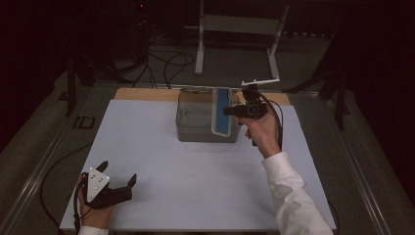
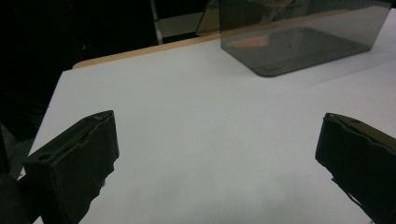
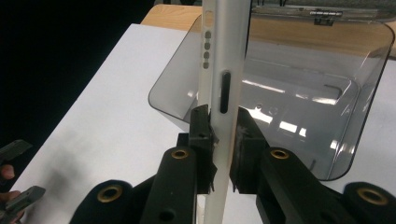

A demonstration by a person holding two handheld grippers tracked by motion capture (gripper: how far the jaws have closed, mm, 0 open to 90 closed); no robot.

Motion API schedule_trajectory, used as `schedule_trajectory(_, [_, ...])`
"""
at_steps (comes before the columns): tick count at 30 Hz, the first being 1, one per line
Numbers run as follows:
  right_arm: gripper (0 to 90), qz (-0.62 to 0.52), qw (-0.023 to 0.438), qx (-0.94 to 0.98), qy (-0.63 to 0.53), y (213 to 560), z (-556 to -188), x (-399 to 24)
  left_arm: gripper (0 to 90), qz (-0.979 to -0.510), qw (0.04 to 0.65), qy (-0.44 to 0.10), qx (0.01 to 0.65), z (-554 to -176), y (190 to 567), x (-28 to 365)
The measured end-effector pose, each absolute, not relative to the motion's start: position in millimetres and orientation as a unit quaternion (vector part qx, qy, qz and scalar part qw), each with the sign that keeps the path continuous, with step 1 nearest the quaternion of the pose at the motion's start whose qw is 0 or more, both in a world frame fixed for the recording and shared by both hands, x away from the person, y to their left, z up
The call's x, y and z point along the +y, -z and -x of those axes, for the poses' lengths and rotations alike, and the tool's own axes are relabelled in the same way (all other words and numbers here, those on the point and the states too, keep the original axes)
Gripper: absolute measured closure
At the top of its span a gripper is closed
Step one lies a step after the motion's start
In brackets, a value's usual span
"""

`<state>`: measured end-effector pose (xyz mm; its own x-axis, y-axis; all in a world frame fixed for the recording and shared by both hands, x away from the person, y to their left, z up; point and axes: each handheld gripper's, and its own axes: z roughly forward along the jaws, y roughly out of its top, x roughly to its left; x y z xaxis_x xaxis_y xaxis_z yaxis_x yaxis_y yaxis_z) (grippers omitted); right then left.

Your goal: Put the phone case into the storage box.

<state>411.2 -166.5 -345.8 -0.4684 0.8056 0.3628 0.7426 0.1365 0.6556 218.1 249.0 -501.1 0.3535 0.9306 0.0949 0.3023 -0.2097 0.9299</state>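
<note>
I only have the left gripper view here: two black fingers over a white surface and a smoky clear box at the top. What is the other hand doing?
Observer: The right gripper is clamped on a flat blue-and-white device at the clear box.
Operator: How is the device oriented?
Observer: Standing on edge; the right gripper view shows its thin side with a slot and small holes.
Operator: And my gripper?
Observer: The left gripper is open, low at the table's near left corner, holding nothing.

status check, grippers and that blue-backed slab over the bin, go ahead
Right gripper shut on slab, edge-on above clear bin. Left gripper open, idle near table corner. Nothing in the way.
</note>
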Motion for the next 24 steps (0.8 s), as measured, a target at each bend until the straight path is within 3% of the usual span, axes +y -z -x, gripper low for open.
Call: schedule_trajectory(24, [81.3, -0.539, 0.078, 0.748, -0.380, 338.2, -437.0, -165.5, 0.3, -0.683, 0.448, -0.362, 0.450, -216.6, 500.0, 250.4])
